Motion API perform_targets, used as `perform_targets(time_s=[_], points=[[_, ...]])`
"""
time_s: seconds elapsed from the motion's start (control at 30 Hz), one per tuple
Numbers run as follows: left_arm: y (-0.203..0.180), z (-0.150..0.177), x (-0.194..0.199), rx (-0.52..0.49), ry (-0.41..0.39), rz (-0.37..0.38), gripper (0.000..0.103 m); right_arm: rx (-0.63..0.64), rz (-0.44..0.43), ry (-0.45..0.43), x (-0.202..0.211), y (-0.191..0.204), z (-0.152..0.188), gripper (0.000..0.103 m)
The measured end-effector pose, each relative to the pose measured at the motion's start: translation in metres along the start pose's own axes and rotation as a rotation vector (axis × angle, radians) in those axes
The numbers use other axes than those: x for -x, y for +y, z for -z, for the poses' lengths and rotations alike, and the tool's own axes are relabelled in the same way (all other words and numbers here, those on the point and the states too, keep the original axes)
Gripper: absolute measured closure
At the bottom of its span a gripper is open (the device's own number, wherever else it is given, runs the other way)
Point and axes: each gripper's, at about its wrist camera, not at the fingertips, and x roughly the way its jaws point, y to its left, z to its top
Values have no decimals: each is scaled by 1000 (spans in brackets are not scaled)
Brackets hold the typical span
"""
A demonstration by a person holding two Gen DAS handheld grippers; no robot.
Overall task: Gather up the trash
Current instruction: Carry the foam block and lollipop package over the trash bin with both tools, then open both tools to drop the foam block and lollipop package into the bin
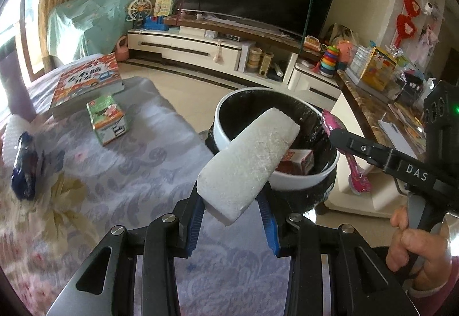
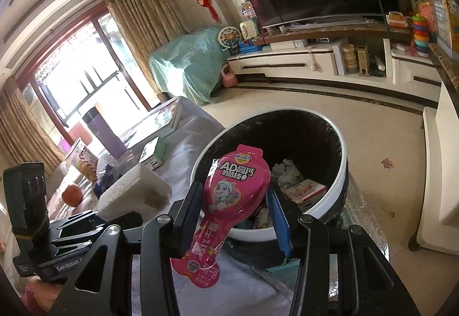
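My left gripper point(image 1: 231, 208) is shut on a white foam block point(image 1: 249, 164), held tilted just before the rim of the white trash bin point(image 1: 226, 141) with a black liner. My right gripper point(image 2: 233, 201) is shut on a pink snack wrapper point(image 2: 232, 189), held over the near rim of the same bin point(image 2: 340, 178). The bin holds a small carton point(image 2: 305, 189) and crumpled paper. In the left wrist view the right gripper point(image 1: 332, 129) with the wrapper point(image 1: 355, 172) is at the bin's right side. The foam block also shows in the right wrist view point(image 2: 134, 189).
The purple floral cloth-covered table point(image 1: 129, 172) holds a picture book point(image 1: 86, 83), a small green box point(image 1: 107, 119) and a dark blue wrapper point(image 1: 24, 166). An orange fruit point(image 2: 71, 194) lies at the left. A TV cabinet point(image 1: 218, 52) stands behind, a side counter point(image 1: 370, 103) to the right.
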Motion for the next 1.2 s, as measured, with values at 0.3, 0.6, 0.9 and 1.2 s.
perform_targets(time_s=[0.3, 0.6, 0.9, 1.2], points=[[-6, -18, -19, -12, 13, 1, 67, -1, 22, 9, -9, -11, -10, 56], [-17, -37, -38, -44, 21, -1, 67, 9, 40, 19, -19, -19, -21, 57], [-21, -49, -57, -56, 44, -8, 66, 13, 59, 41, -31, -27, -29, 56], [-22, -56, -73, -38, 67, -6, 65, 17, 70, 55, -38, -29, -33, 57]])
